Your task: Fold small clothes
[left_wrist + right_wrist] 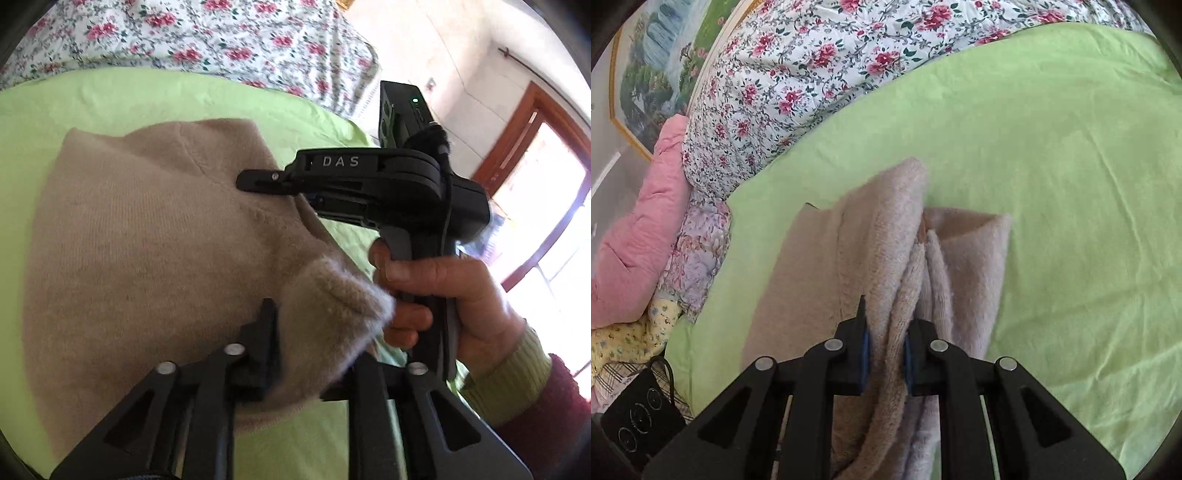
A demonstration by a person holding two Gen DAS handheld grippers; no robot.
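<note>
Beige fuzzy knit garment (886,280) on lime-green sheet (1071,166): bunched edge pinched between right gripper (886,354) jaws, long axis running frame-upward; left gripper (314,362) also clamps corner.

We see bright daylight from the window (546,206), blown out to white glare in the left wrist view. The green sheet (1052,155) is evenly lit with soft shadows. Fisheye bending curves both views inside dark corners, and the sweater's (332,295) nearest fold is blurred.
</note>
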